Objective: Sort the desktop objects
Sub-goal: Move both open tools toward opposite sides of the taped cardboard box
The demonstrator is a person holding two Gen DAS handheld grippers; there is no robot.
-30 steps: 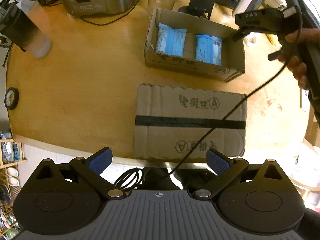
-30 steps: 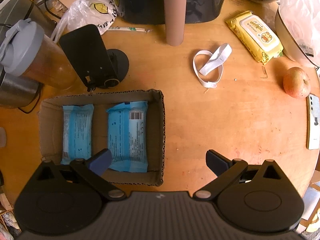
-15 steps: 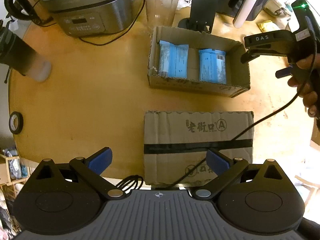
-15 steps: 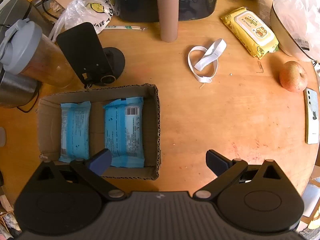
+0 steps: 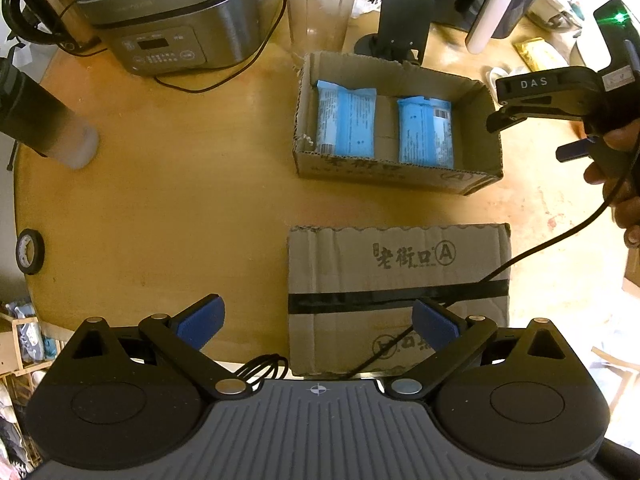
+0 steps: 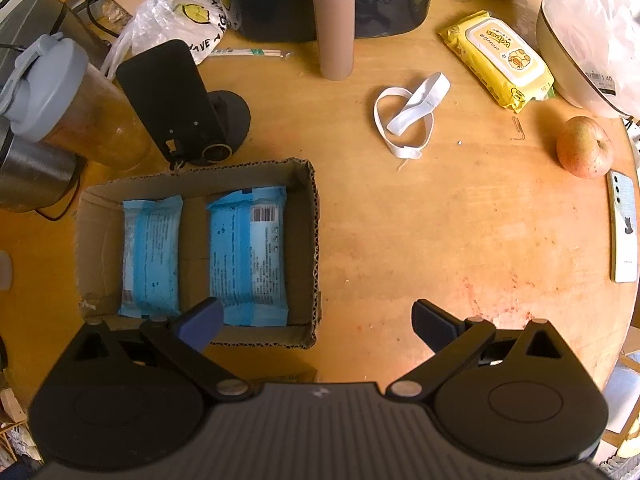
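An open cardboard box (image 5: 472,178) (image 6: 316,240) on the round wooden table holds two blue wipe packs (image 5: 346,124) (image 6: 248,260), side by side. A flat cardboard lid (image 5: 400,276) with black tape lies nearer, in the left wrist view. My left gripper (image 5: 318,322) is open and empty, its right pad over the lid. My right gripper (image 6: 316,318) is open and empty, its left finger over the box's near wall. It also shows in the left wrist view, where the right gripper (image 5: 496,118) hovers beside the box's right end. A yellow wipes pack (image 6: 498,60), white elastic band (image 6: 404,114), apple (image 6: 584,152) and phone (image 6: 624,232) lie right of the box.
A rice cooker (image 5: 172,20), shaker bottle (image 5: 320,4), black phone stand (image 5: 404,20) (image 6: 176,100) and tan cylinder (image 6: 334,20) line the back. A dark bottle (image 5: 40,120) and tape roll (image 5: 30,250) sit left. A black cable (image 5: 560,240) crosses the lid. Plastic bags (image 6: 592,20) stand at far right.
Both grippers have drawn back from the box, so it sits farther off in both views. The right gripper has pulled away from the box's right end. Both stay open.
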